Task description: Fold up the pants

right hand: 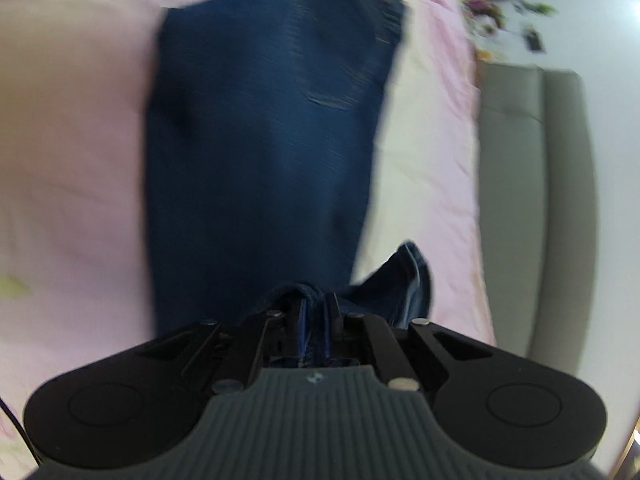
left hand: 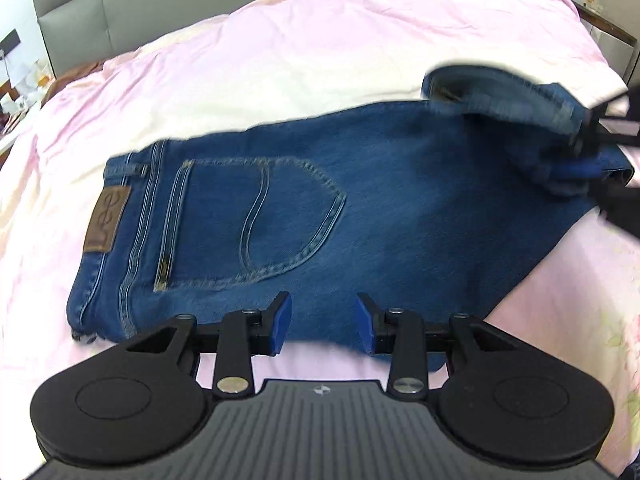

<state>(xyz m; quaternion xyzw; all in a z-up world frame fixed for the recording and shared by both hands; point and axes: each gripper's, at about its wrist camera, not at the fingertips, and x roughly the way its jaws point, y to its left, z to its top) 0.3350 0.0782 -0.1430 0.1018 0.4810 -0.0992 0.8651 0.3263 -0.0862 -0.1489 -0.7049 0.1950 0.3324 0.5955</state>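
Blue jeans (left hand: 360,184) lie folded lengthwise on the pink bed cover, back pocket up, waistband with a brown leather patch (left hand: 106,220) at the left. My left gripper (left hand: 324,326) is open and empty at the near edge of the jeans, below the pocket. My right gripper (right hand: 318,312) is shut on the leg end of the jeans (right hand: 404,280) and holds it lifted above the rest of the jeans (right hand: 260,140); it shows blurred at the right in the left wrist view (left hand: 588,136).
A pink and cream bed cover (left hand: 320,40) spreads all around the jeans. A grey padded headboard (left hand: 120,4) stands at the back left, and also shows in the right wrist view (right hand: 532,200). Cluttered furniture (left hand: 16,92) sits at the far left.
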